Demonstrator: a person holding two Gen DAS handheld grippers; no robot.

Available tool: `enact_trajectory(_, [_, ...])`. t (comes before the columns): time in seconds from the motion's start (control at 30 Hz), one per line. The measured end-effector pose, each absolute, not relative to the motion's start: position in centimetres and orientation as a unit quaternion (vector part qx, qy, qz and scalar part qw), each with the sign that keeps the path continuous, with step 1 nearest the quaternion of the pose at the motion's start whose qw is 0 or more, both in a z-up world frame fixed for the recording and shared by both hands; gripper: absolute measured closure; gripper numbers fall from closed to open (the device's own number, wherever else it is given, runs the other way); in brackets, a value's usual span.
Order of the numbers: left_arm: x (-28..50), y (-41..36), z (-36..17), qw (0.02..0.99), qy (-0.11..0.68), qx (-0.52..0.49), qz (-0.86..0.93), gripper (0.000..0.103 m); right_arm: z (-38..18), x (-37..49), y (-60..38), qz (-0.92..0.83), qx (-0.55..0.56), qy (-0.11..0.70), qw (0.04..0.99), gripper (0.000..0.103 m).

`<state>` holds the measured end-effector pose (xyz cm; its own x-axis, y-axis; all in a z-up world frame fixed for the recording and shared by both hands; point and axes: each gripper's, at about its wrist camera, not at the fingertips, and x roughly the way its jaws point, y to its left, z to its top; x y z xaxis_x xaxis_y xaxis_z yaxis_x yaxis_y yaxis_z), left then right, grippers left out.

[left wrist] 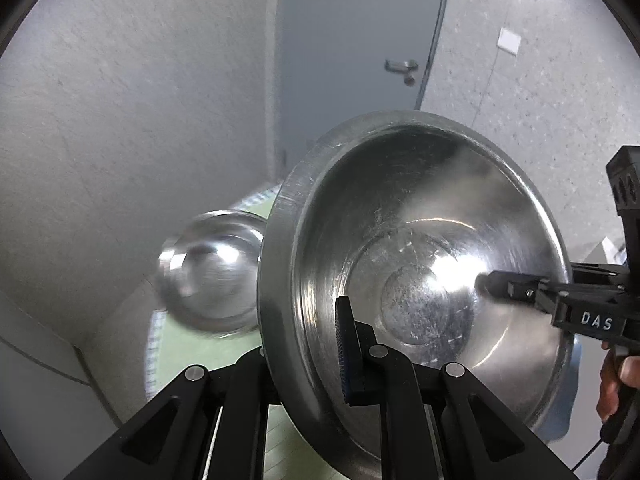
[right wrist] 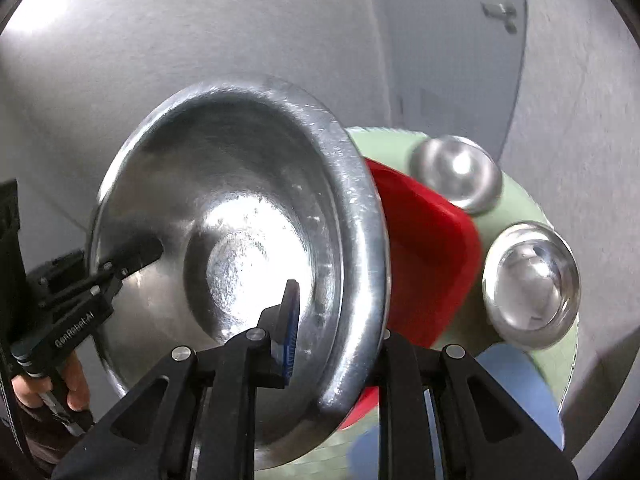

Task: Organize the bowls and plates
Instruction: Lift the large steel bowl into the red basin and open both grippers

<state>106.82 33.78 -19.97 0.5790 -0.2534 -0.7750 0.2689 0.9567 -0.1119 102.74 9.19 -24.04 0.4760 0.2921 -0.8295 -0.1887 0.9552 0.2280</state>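
Observation:
A large steel bowl [left wrist: 420,264] is held in the air between both grippers, tilted. My left gripper [left wrist: 316,360] is shut on its left rim, one finger inside, one outside. My right gripper [right wrist: 340,344] is shut on the opposite rim of the same bowl [right wrist: 240,224]; its finger also shows at the right of the left wrist view [left wrist: 504,284]. A small steel bowl [left wrist: 208,272] sits on the green mat behind. In the right wrist view a red square plate [right wrist: 428,248] lies below the big bowl, with two small steel bowls [right wrist: 456,174] [right wrist: 532,284] beside it.
A round green mat [right wrist: 516,204] covers the table. A blue item [right wrist: 516,372] lies at the mat's near edge. Grey walls and a grey door [left wrist: 352,48] stand behind.

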Motion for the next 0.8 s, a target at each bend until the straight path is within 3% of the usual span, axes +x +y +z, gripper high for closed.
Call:
enact_trajectory(0.4, [112.2,28.6,-28.1,0.855,0.505,0.038,-0.109,0.094,-30.7,108.0,7.8,0.139,0.032,0.566,0.812,0.084])
enact_trajectory(0.53, [112.6,27.4,-29.2,0.845,0.522,0.037,-0.11,0.094,-30.7,108.6,9.5,0.128,0.004,0.569,0.813,0.076])
enact_trajectory(0.7, [114.0,26.1,-29.6,0.844,0.525,0.033,-0.104,0.087,-30.9,108.4,13.3,0.116,-0.045,0.567,0.814,0.044])
enact_trajectory(0.77, [114.4,26.9,-28.5,0.843,0.528,0.031,-0.102,0.082,-31.3,109.1,13.7,0.12,-0.045,0.569,0.812,0.039])
enact_trajectory(0.8, [114.4,27.0,-28.1,0.842,0.529,0.026,-0.102,0.073,-31.3,109.0,14.0,0.12,-0.041,0.571,0.811,0.039])
